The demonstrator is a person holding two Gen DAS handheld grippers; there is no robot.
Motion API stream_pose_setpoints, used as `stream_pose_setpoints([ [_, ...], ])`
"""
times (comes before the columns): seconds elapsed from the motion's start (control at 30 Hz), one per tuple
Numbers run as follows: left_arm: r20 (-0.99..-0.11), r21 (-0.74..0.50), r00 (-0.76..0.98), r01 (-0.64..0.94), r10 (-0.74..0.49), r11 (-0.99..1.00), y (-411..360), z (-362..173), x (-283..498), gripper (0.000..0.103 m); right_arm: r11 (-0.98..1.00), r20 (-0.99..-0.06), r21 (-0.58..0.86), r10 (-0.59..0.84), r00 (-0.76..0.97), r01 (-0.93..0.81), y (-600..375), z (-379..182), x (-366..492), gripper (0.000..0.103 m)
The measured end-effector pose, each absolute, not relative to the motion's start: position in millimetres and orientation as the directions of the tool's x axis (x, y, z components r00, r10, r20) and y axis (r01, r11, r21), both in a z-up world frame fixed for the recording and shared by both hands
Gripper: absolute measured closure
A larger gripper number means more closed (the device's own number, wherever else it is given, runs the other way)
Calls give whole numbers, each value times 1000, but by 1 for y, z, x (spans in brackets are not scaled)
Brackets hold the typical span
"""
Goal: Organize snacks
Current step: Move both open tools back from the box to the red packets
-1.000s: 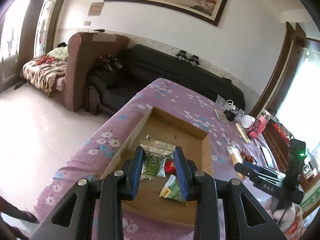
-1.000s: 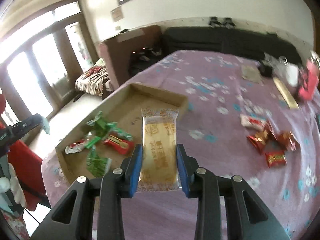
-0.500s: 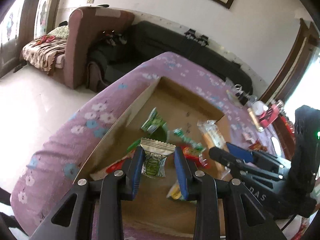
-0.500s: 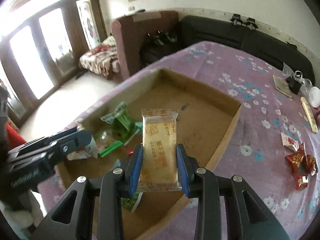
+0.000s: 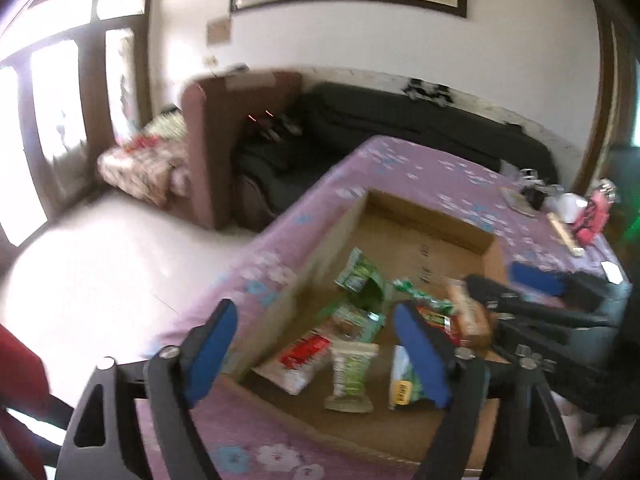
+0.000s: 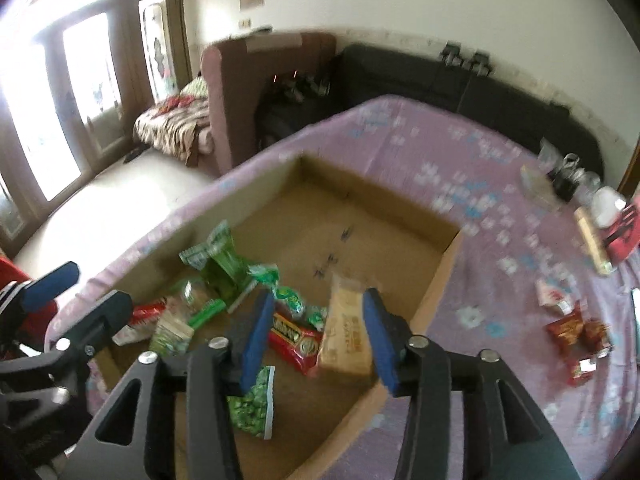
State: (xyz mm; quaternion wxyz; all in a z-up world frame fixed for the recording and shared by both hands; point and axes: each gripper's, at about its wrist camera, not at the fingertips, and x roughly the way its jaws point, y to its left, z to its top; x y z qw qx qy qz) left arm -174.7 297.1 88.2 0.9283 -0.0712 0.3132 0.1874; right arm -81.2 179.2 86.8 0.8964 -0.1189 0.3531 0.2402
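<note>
An open cardboard box (image 5: 493, 254) (image 6: 439, 280) sits on the purple flowered tablecloth and holds several green, red and white snack packets. My left gripper (image 5: 316, 350) hovers over the box's near corner, its jaws opening wide. The green-and-white packet (image 5: 352, 376) lies loose on the box floor below them. My right gripper (image 6: 320, 336) is over the box's right side, jaws opening. The tan biscuit packet (image 6: 346, 328) (image 5: 468, 316) stands tilted between them, resting on a red packet (image 6: 294, 336); the left pad is clear of it.
Several red wrapped snacks (image 6: 576, 332) lie loose on the cloth right of the box. A white cup and small items (image 6: 604, 208) stand at the table's far right. A brown armchair (image 5: 236, 128) and black sofa (image 5: 400, 120) stand beyond the table.
Both grippers have opened. The green-and-white packet dropped from the left jaws onto the box floor. The tan packet came free of the right jaws and sank among the snacks.
</note>
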Motion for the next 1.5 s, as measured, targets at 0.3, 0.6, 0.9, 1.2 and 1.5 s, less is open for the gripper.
stream_pose_setpoints([
  [0.3,-562,118,712,-435,422,892,278,101,-184,11,888,-661,-64,304,686,-456,156,98,-107,39],
  [0.6,-571,129,707,-423,416,897,251,110,-189,11,911,-660,-49,278,698,-409,118,98,-113,38],
  [0.9,-575,128,726,-377,378,917,218,118,-184,11,932,-664,-19,259,701,-363,82,93,-111,38],
  [1.2,-586,143,724,-349,363,926,199,116,-174,11,941,-680,20,260,686,-337,54,83,-100,38],
  [1.5,-646,76,727,-239,231,968,171,112,-145,11,962,-694,40,221,686,-270,7,71,-75,38],
])
